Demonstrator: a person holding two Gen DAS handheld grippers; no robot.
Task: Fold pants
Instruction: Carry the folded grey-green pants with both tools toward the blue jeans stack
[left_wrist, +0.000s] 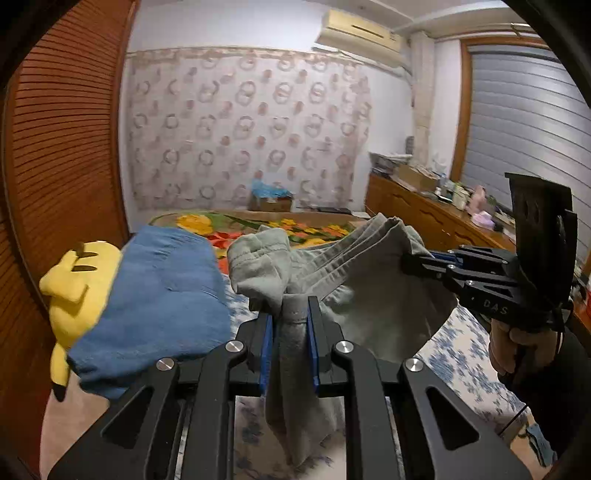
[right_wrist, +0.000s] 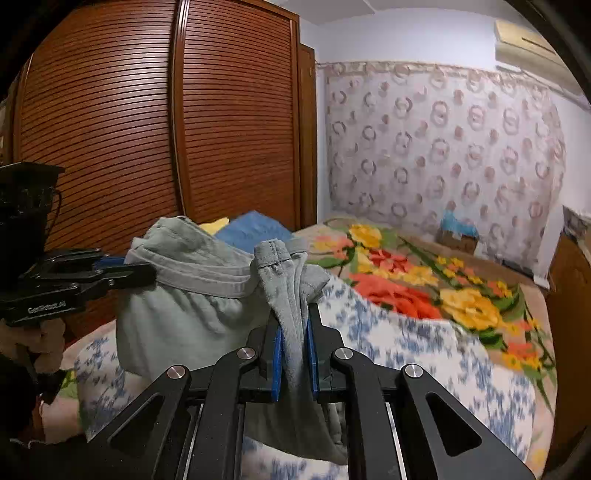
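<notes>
The grey-green pants (left_wrist: 354, 280) hang bunched in the air above the bed, held by both grippers. My left gripper (left_wrist: 291, 306) is shut on one bunched end of the pants, with cloth running down between its blue pads. It also shows in the right wrist view (right_wrist: 147, 273) at the left, clamped on the waistband. My right gripper (right_wrist: 295, 325) is shut on the other end of the pants (right_wrist: 207, 295). It shows in the left wrist view (left_wrist: 410, 258) at the right, gripping the folded edge.
A bed (right_wrist: 406, 332) with a blue-and-white floral sheet and a bright flowered blanket (right_wrist: 424, 291) lies below. A blue cloth (left_wrist: 159, 295) and a yellow plush toy (left_wrist: 74, 280) sit at the left by the wooden louvred wardrobe (right_wrist: 147, 129). A cluttered wooden dresser (left_wrist: 436, 214) stands at the right.
</notes>
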